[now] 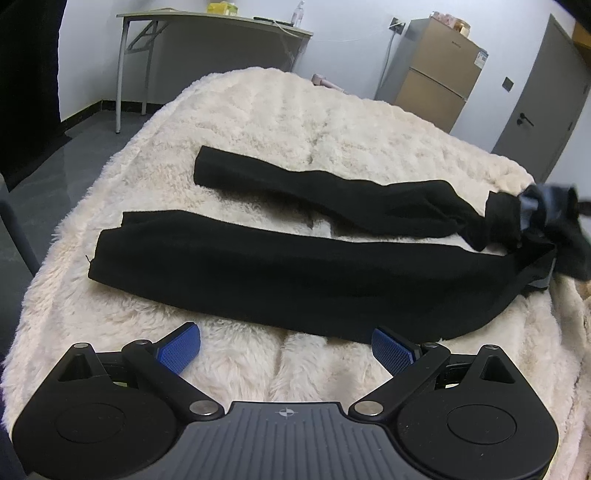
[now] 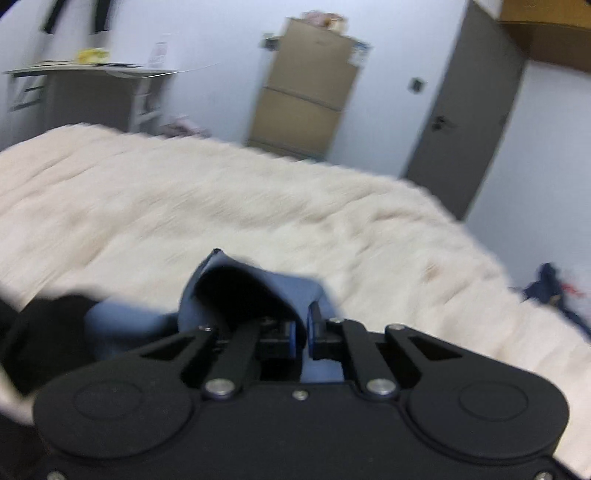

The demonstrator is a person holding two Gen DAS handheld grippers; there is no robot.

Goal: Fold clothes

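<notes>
Black trousers (image 1: pixel 258 273) lie across a cream fluffy blanket (image 1: pixel 277 110), with both legs stretched out to the left and the far leg (image 1: pixel 332 192) lying apart from the near one. My left gripper (image 1: pixel 286 339) hovers open just in front of the near leg, its blue pads (image 1: pixel 181 347) holding nothing. The waist end (image 1: pixel 535 214) is bunched and lifted at the right edge, showing a blue-grey lining. In the blurred right wrist view, my right gripper (image 2: pixel 303 325) is shut on that blue-grey waist fabric (image 2: pixel 258 291), above the blanket (image 2: pixel 258 206).
A folding table (image 1: pixel 214 22) stands by the far wall, with a brown two-door fridge (image 1: pixel 439 81) and a grey door (image 1: pixel 543 99) to its right. A dark blue garment (image 2: pixel 554 288) lies past the blanket's right edge. The grey floor (image 1: pixel 55 177) is on the left.
</notes>
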